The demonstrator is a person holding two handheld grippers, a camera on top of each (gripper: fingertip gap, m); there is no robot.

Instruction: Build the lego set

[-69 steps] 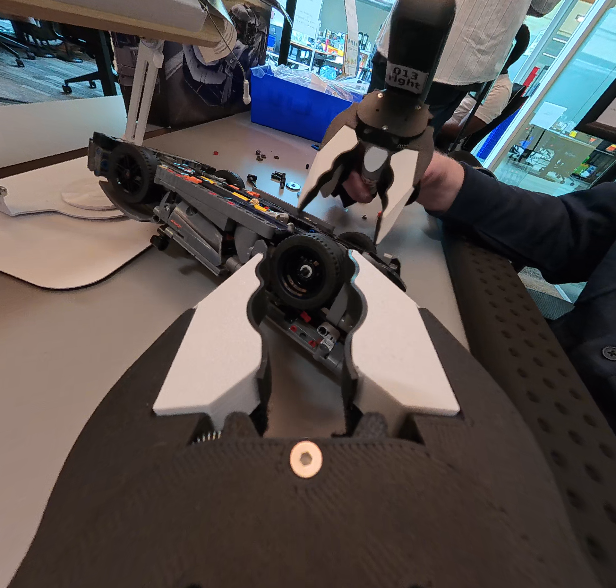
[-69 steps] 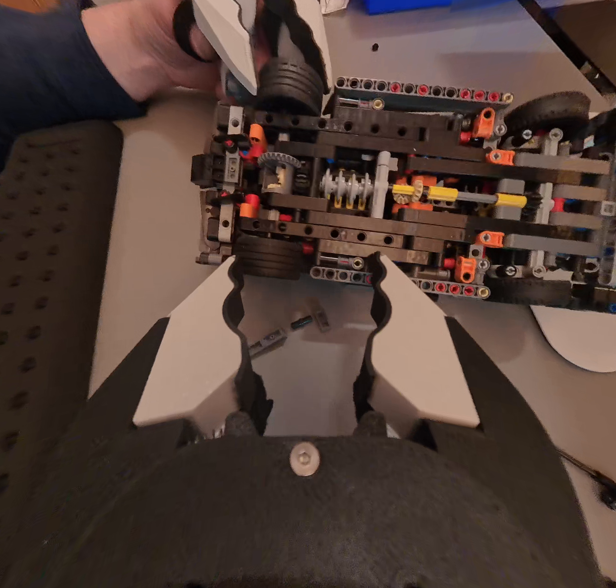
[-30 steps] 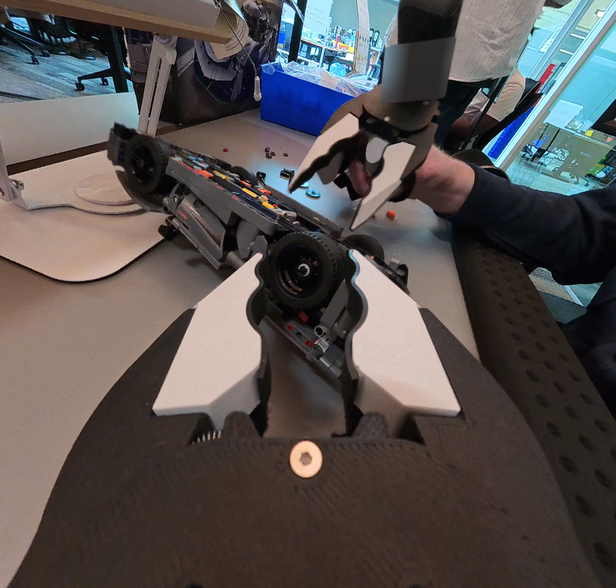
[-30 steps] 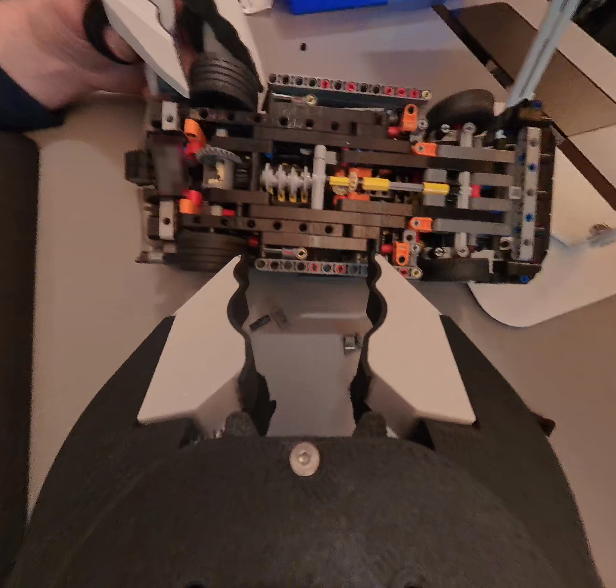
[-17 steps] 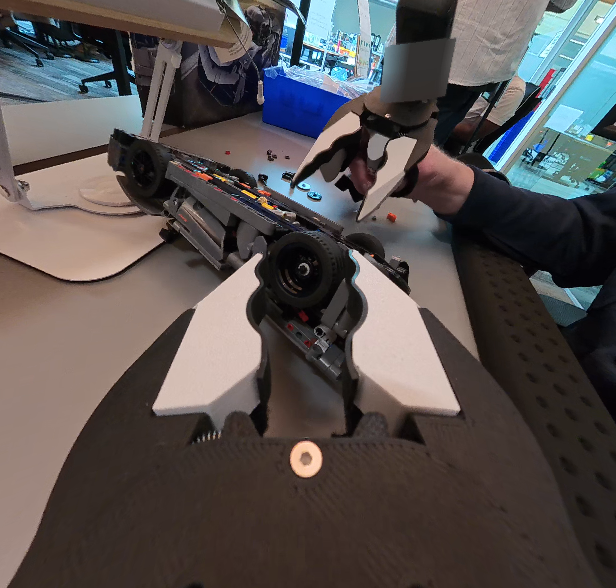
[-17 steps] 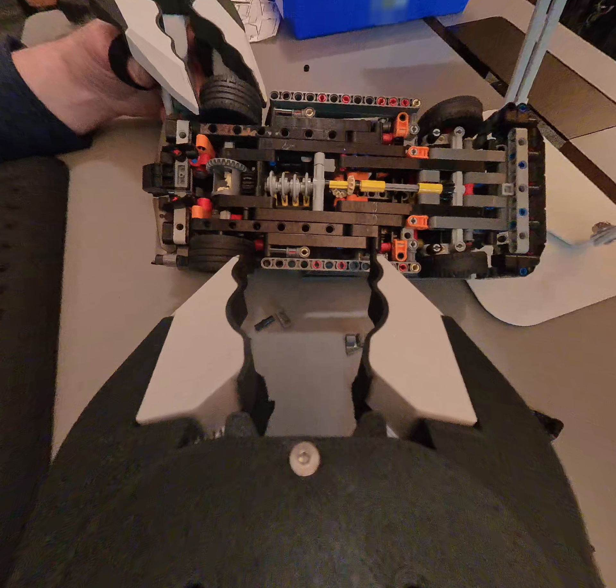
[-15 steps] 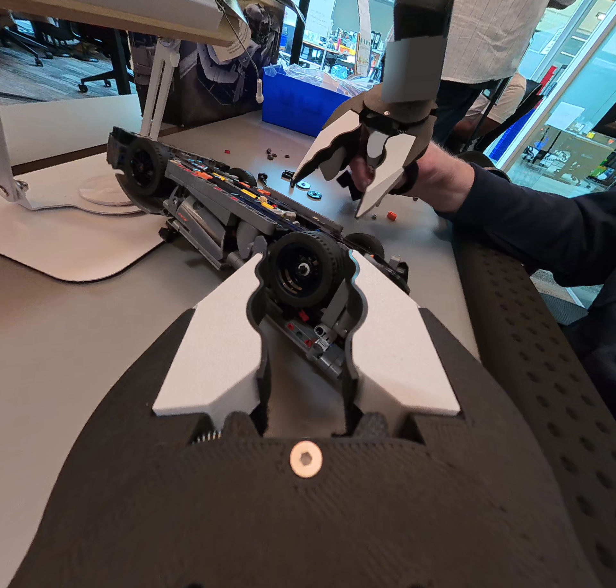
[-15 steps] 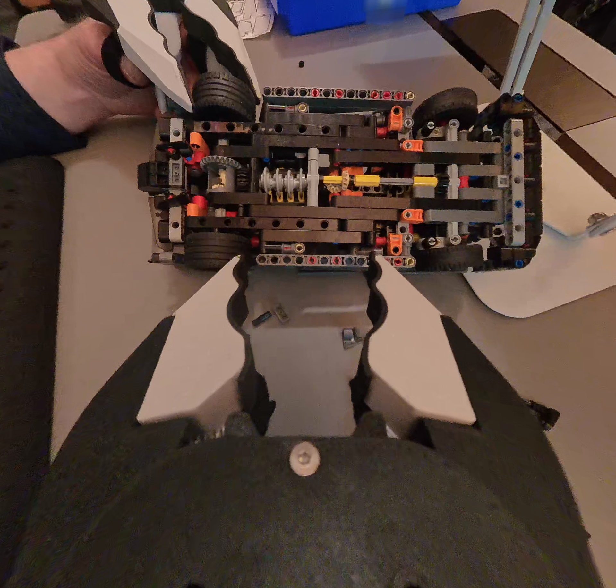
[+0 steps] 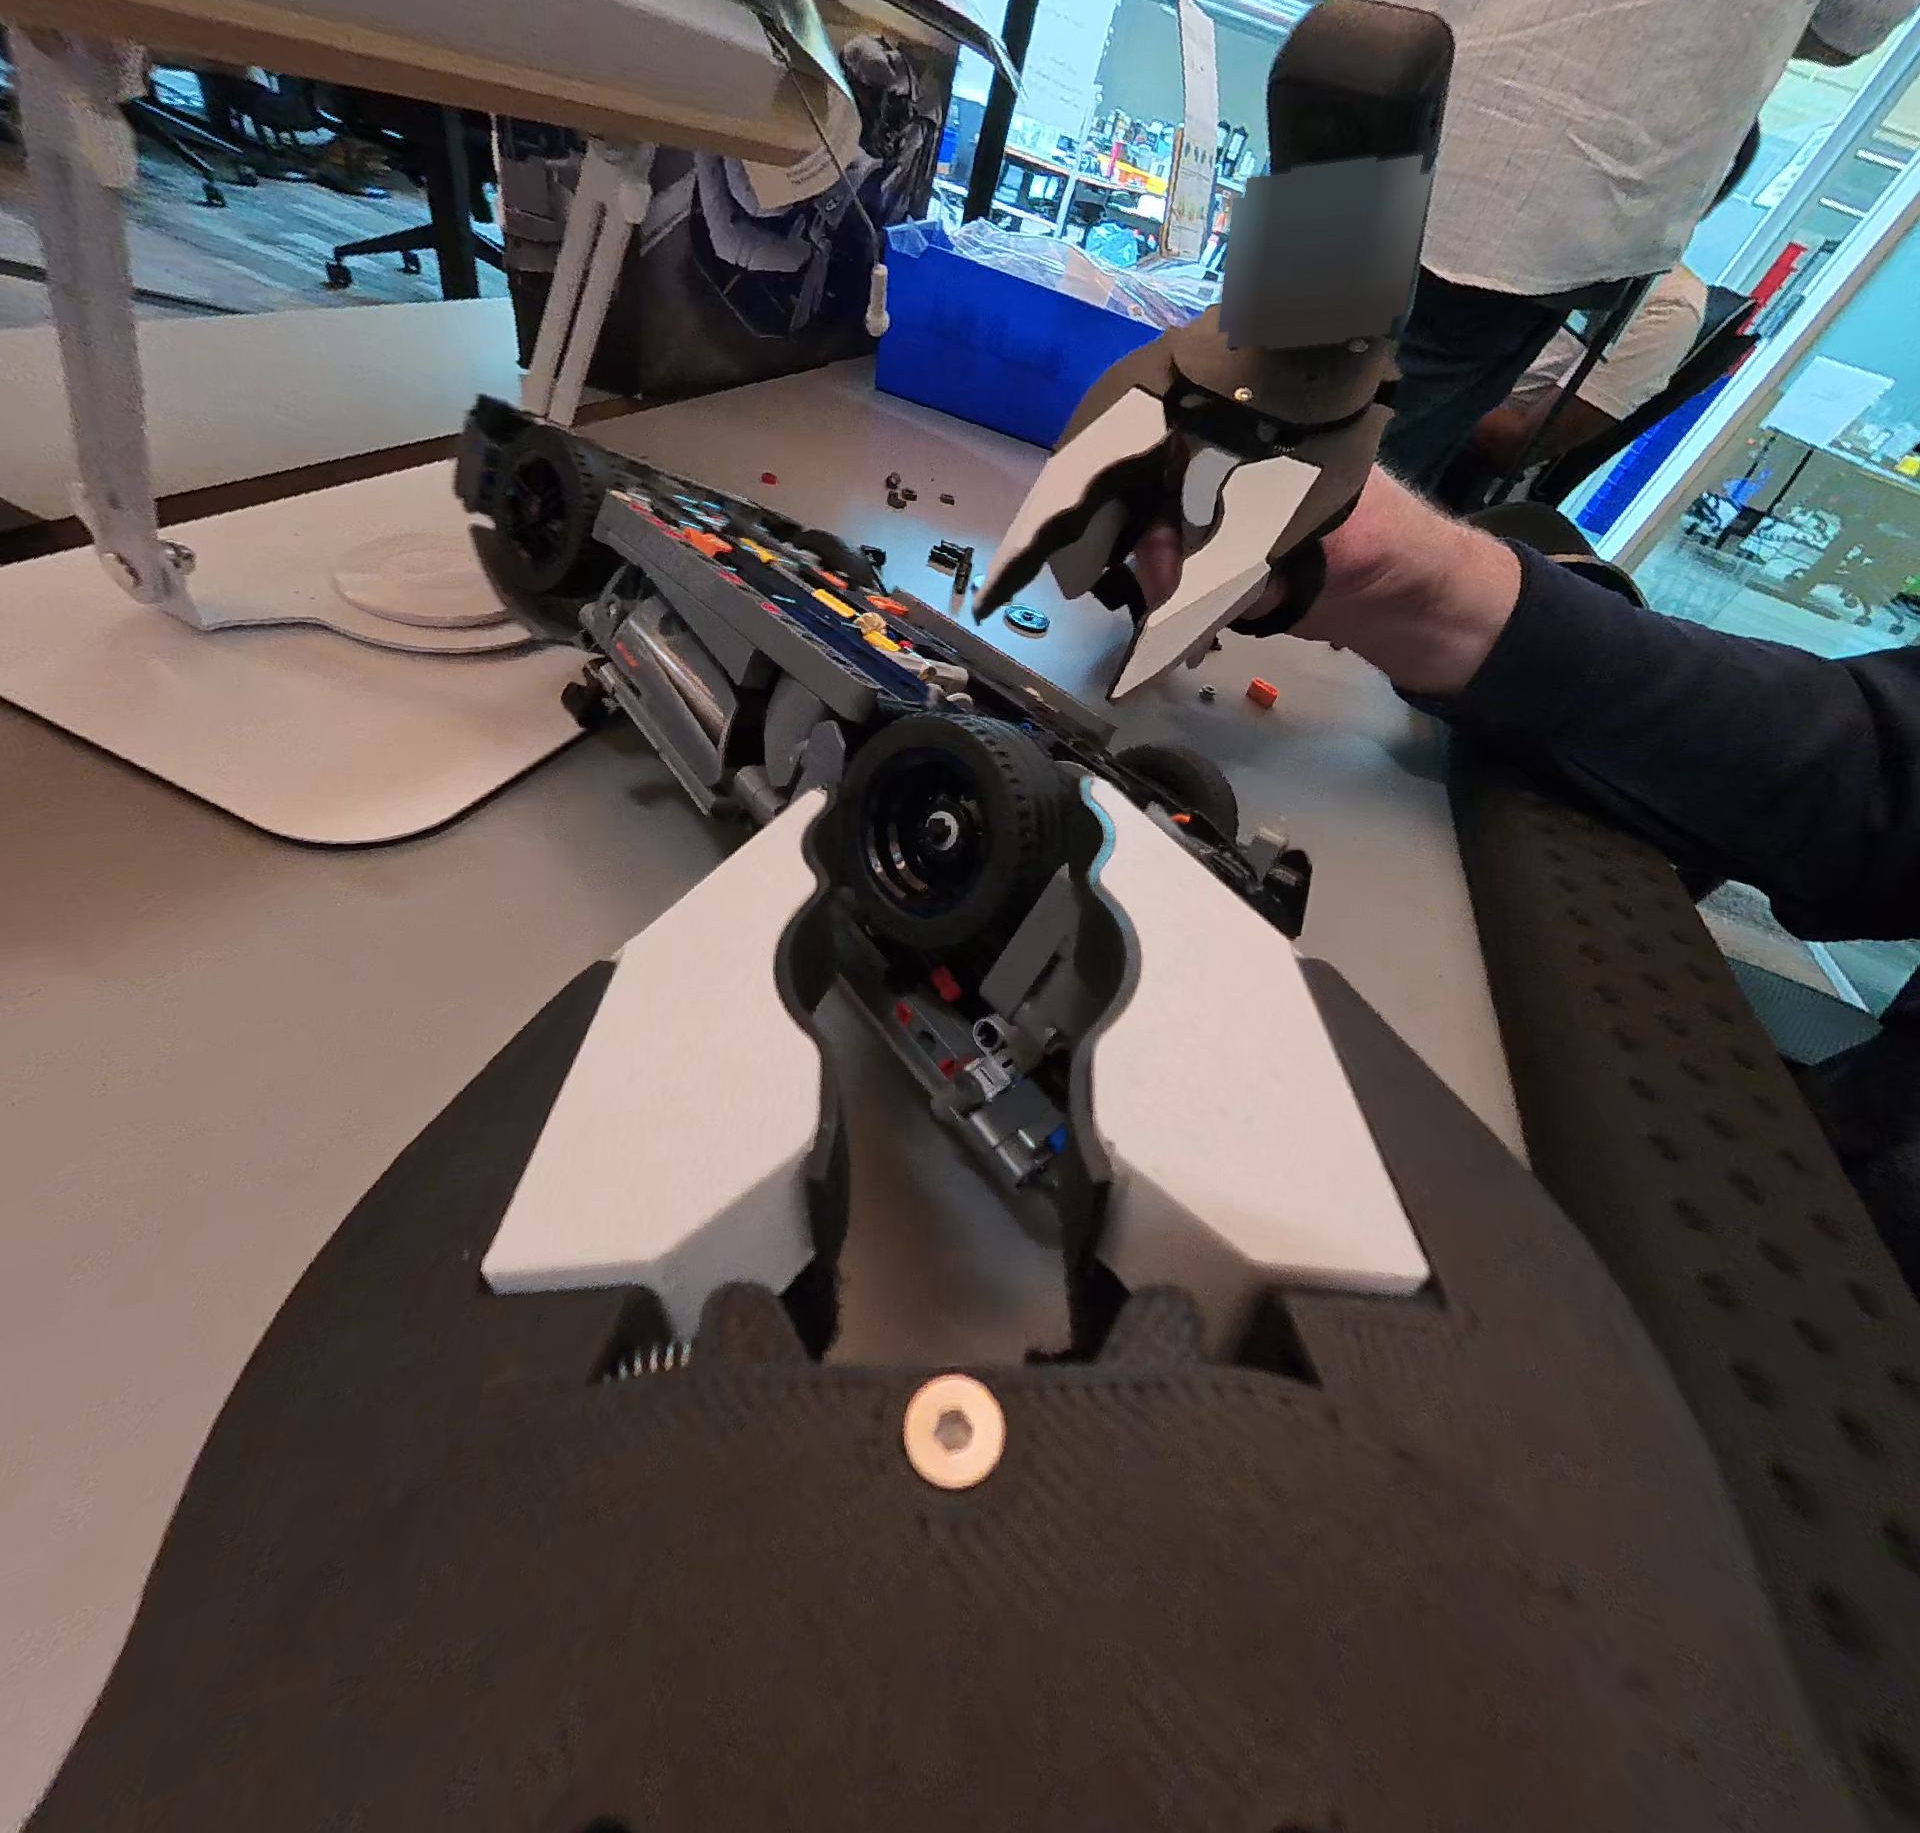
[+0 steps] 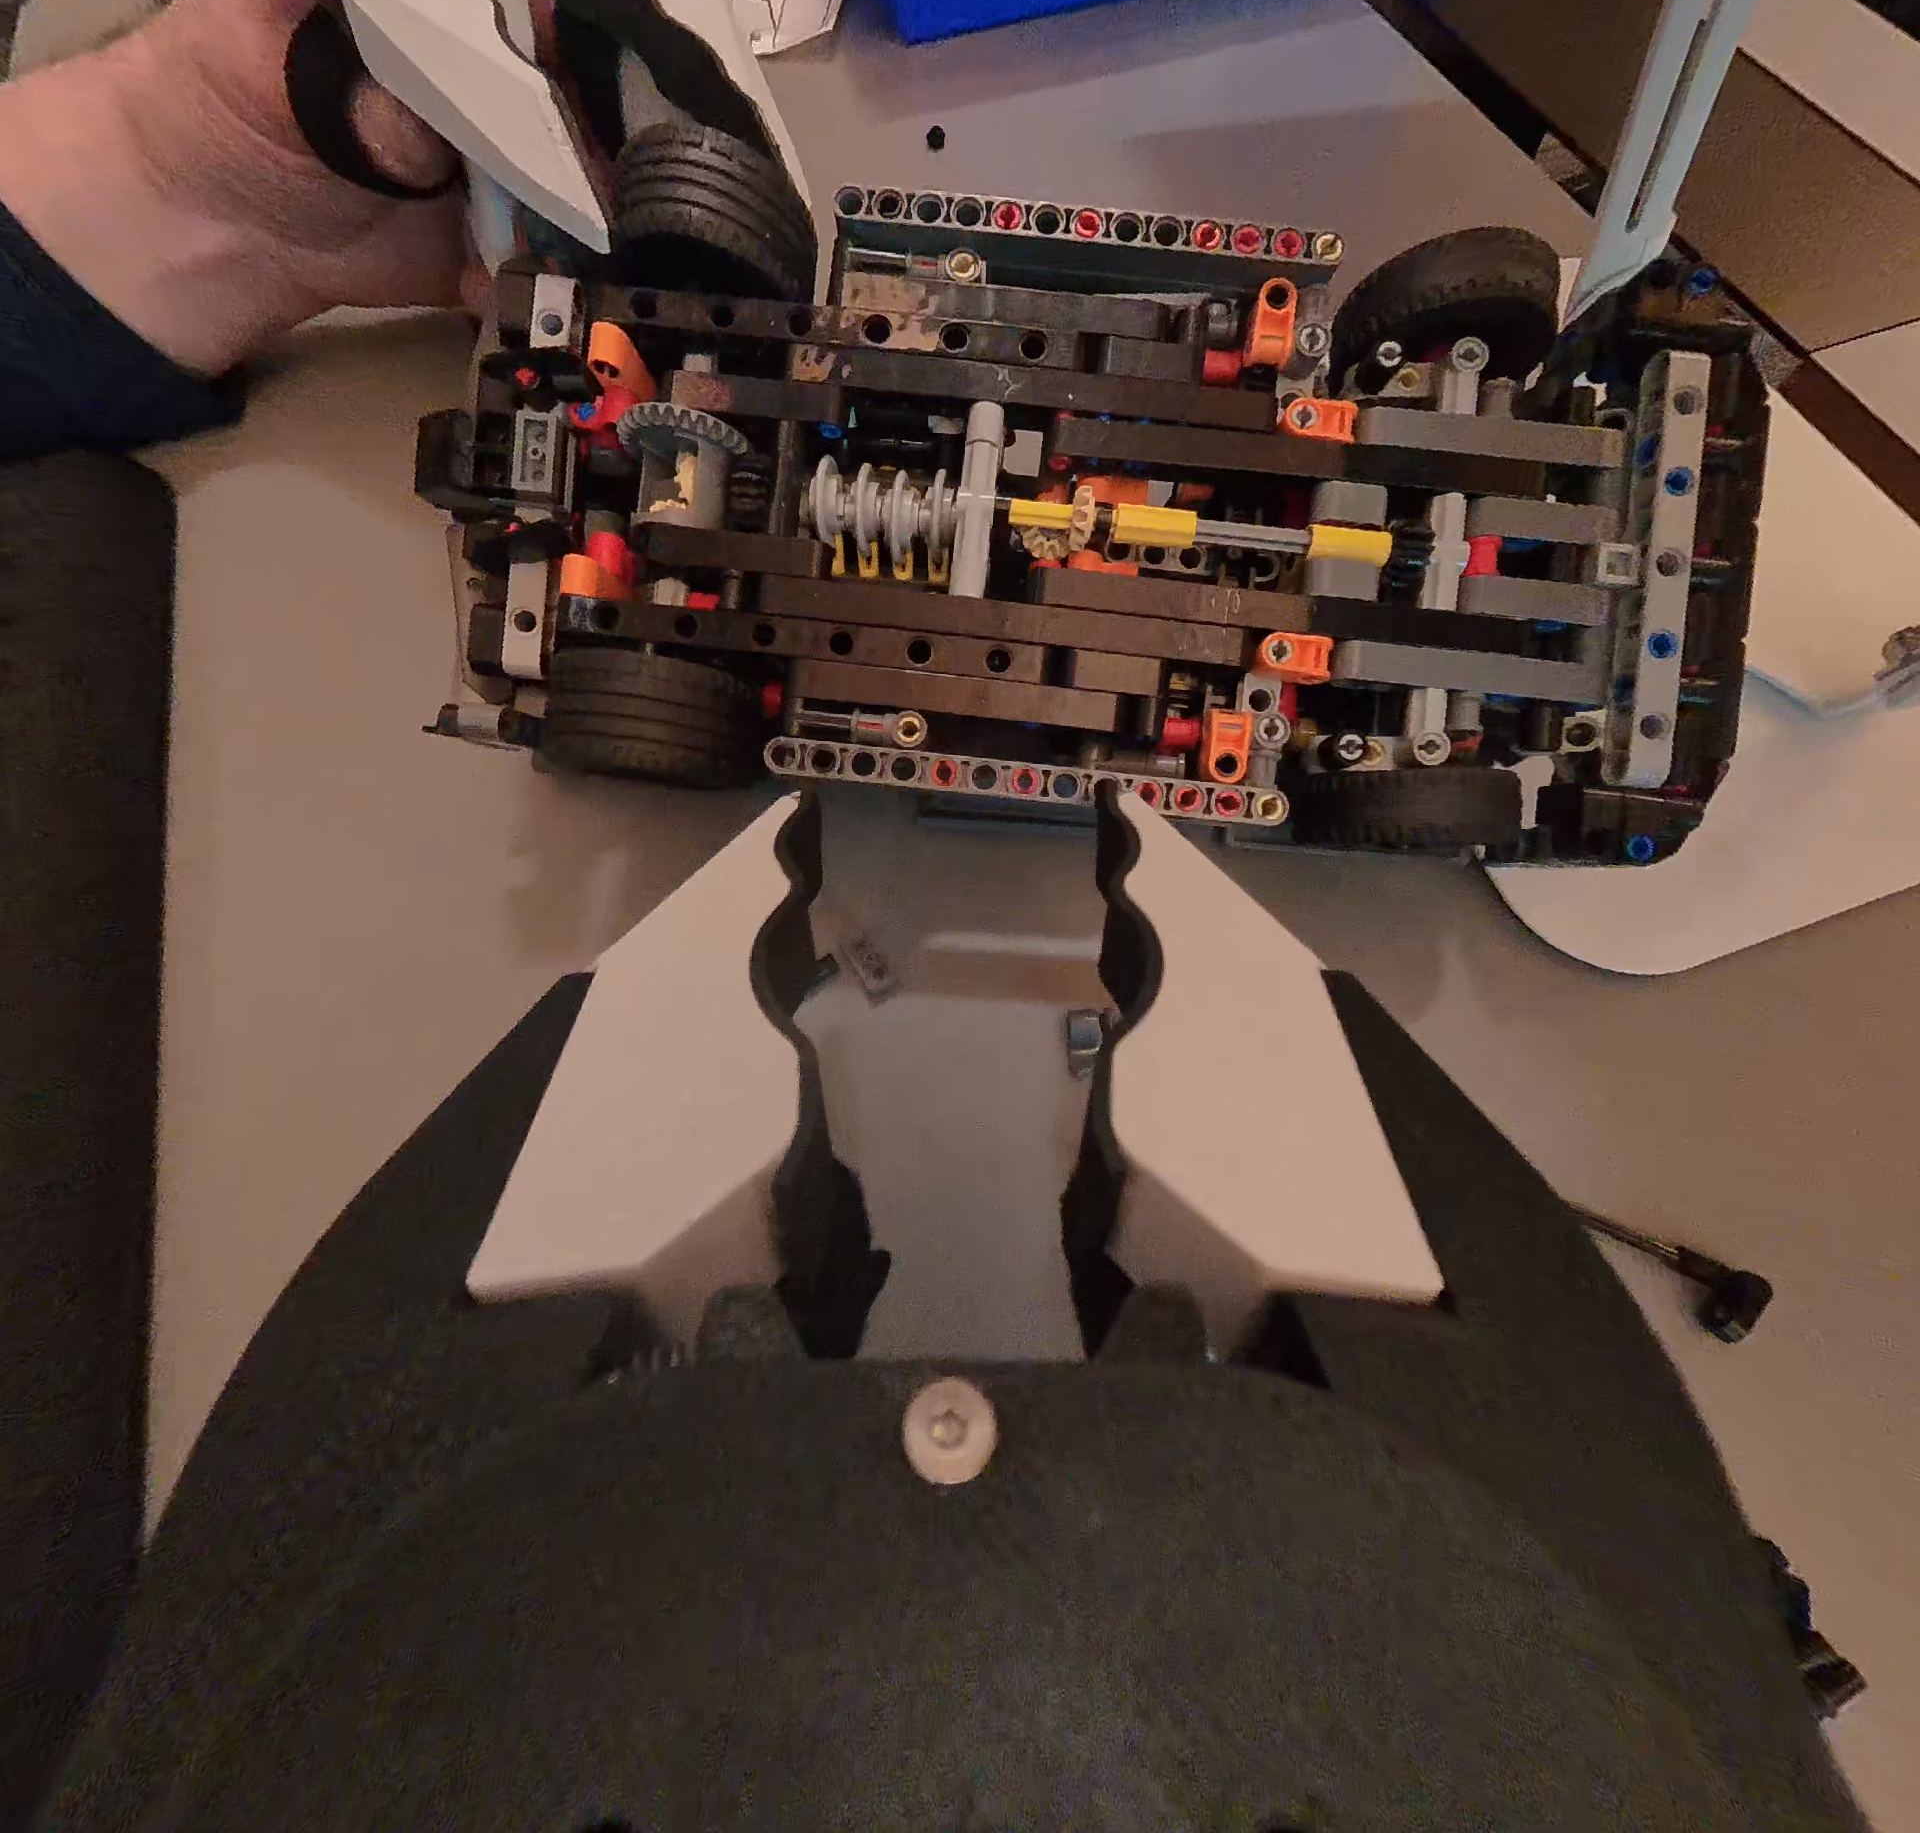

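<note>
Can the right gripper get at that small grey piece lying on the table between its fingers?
Probably yes: the right gripper is open and empty, the grey piece lies loose on the table beside the car, nothing covering it.

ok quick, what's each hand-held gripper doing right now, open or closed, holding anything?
Left hand-held gripper: closed on the lego car's rear wheel.
Right hand-held gripper: open, empty, poised above the car's side.
</note>
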